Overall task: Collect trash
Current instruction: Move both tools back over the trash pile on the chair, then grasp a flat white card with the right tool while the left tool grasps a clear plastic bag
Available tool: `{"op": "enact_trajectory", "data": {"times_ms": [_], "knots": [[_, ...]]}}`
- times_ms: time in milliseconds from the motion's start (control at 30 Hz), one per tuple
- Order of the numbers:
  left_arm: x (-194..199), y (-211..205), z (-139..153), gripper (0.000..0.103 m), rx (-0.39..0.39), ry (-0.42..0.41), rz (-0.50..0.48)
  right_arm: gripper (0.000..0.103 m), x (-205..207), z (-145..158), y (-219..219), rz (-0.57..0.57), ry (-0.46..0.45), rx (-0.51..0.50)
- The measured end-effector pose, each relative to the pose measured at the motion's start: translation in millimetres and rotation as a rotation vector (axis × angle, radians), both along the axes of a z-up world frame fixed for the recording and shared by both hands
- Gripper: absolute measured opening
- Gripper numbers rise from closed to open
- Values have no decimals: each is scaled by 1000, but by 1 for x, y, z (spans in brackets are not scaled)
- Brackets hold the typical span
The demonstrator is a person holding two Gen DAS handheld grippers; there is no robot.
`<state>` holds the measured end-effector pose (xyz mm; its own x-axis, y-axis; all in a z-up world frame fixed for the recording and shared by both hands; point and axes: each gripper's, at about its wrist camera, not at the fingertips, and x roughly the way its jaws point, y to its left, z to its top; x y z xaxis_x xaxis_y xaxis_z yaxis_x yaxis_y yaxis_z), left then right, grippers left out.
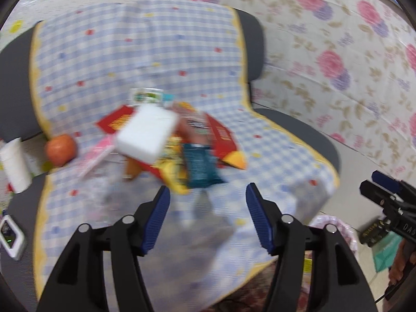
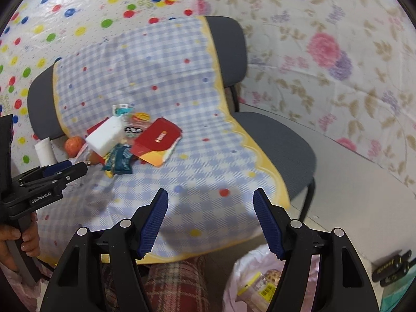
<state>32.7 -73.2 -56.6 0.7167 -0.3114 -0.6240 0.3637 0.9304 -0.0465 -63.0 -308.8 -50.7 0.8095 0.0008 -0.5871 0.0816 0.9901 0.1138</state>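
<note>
The left gripper (image 1: 208,189) has its jaws spread wide with nothing between them, hanging over the front of the checked cloth (image 1: 273,156) that drapes the grey chair (image 1: 253,39). The right gripper (image 2: 210,195) is likewise spread and holds nothing, above the cloth's front edge. The trash pile (image 2: 130,140) lies near the back of the seat, apart from both grippers: a white foam block (image 2: 104,135) on top, a red carton (image 2: 156,140) just beside it, teal wrappers (image 2: 119,160) and yellow wrappers, all touching or overlapping. An orange fruit (image 2: 74,144) and a white paper roll (image 2: 45,149) sit at the pile's left. A pale pink trash bag (image 2: 249,280) stands open below the seat's front, with wrappers inside
</note>
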Motion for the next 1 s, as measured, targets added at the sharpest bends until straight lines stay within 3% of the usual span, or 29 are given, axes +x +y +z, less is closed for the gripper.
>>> {"op": "enact_trajectory", "data": {"times_ms": [233, 433, 667, 1000], "knots": [[16, 51, -3, 60, 12, 1, 121, 68, 50, -12, 40, 115, 23, -40], [36, 70, -15, 60, 12, 38, 179, 62, 101, -33, 72, 193, 62, -102], [55, 79, -28, 60, 11, 73, 205, 58, 143, -51, 84, 224, 111, -136], [70, 84, -32, 60, -3, 90, 225, 58, 183, -64, 108, 279, 134, -297]]}}
